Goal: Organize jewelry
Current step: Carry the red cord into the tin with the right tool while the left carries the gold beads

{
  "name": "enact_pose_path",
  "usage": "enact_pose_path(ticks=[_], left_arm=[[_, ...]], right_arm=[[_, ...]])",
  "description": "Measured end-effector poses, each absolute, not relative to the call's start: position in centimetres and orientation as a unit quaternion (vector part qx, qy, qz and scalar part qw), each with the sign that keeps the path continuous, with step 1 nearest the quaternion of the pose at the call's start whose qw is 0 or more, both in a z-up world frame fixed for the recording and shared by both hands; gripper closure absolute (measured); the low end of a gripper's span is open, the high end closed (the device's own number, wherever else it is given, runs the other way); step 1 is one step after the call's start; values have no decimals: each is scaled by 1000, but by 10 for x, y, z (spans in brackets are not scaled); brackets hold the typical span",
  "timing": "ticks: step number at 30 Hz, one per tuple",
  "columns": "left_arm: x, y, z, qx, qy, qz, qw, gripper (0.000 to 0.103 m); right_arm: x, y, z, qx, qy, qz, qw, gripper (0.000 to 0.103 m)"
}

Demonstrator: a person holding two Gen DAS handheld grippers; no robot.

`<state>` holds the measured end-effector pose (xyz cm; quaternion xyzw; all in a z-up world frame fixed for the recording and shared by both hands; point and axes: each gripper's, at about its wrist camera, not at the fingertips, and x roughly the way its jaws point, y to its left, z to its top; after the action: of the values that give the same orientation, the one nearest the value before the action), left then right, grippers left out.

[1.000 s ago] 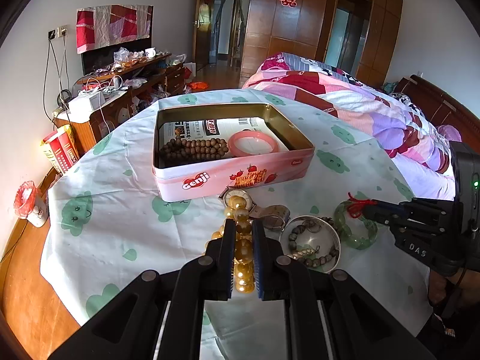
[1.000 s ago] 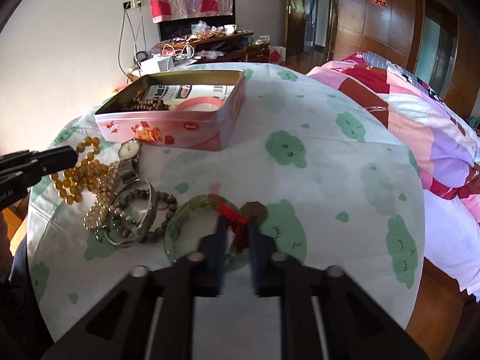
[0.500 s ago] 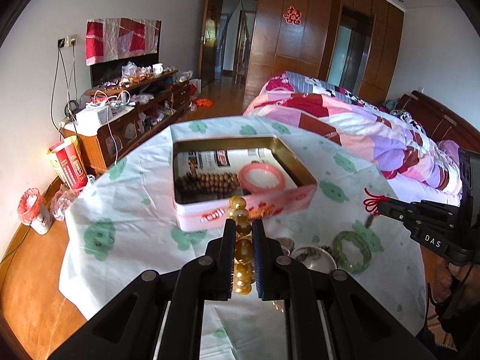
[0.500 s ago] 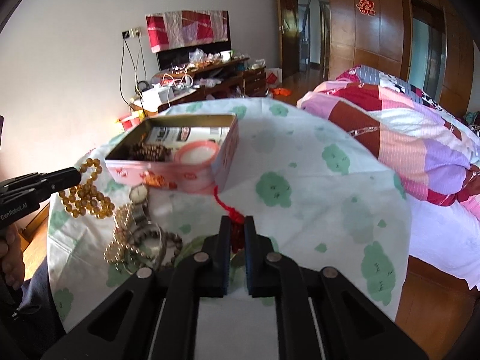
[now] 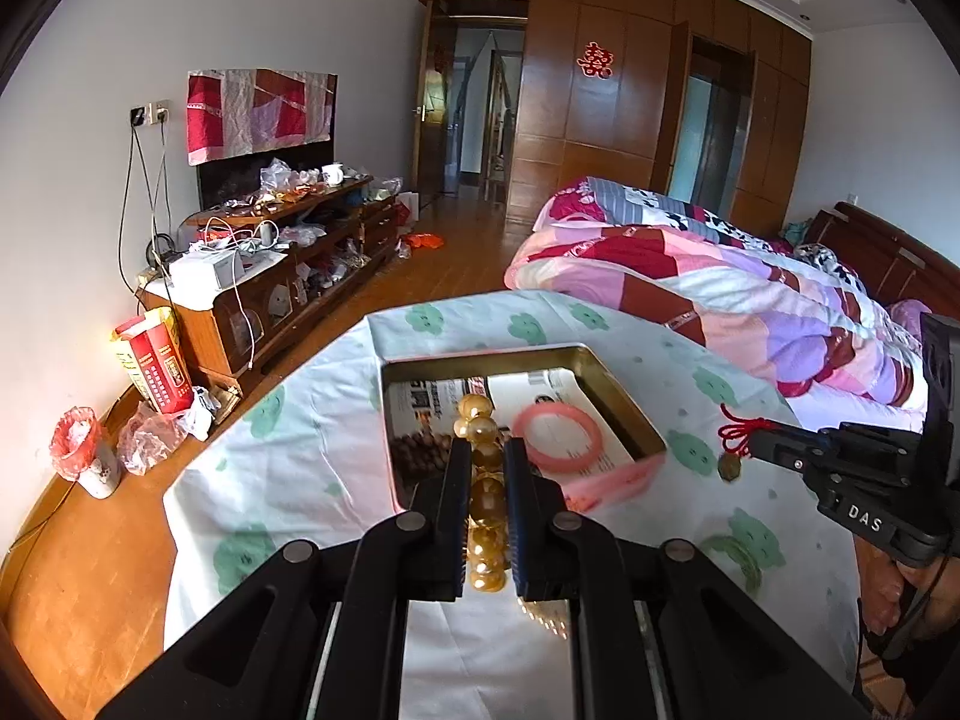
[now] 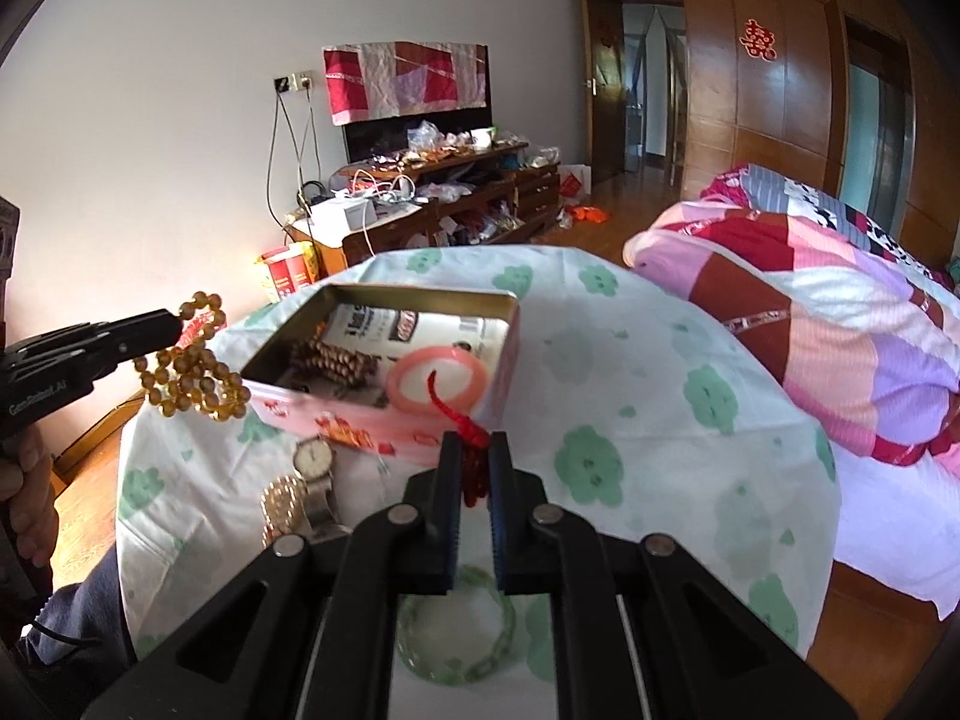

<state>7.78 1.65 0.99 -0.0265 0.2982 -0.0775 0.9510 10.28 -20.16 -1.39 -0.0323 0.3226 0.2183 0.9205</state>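
Amber beads are filling the middle of the left wrist view, clenched between the left tongs and hanging above the near wall of the pink tin. Inside the tin a pink bangle is lying at about 1 o'clock from the tongs and a brown bead strand at 10 o'clock, so part of the sorting is looking done. At 3 o'clock the right tongs are gripping a red knotted cord with a small coin-like pendant dangling below it. A green bangle is showing only faintly at 4 o'clock on the desk.

Right wrist view: the right tongs are pinching the red cord just short of the tin; the pendant is hidden here. This camera is revealing what the other misses: a wristwatch and a gold-coloured band at 9 o'clock, and the green bangle at 6 o'clock under the tongs, all waiting on the desk. The left tongs at 9 o'clock are showing the amber strand drooping in loops beside the tin's corner, not yet inside. By my judgement two pieces are stowed, two are in transit, and at least three remain.
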Motion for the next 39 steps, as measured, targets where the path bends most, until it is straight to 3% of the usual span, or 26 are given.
enact_pose_path(ticks=[39], left_arm=[[152,18,-29,-5,345,-47,937,93]], right_arm=[[188,-131,-17,-47,331,247,910,92]])
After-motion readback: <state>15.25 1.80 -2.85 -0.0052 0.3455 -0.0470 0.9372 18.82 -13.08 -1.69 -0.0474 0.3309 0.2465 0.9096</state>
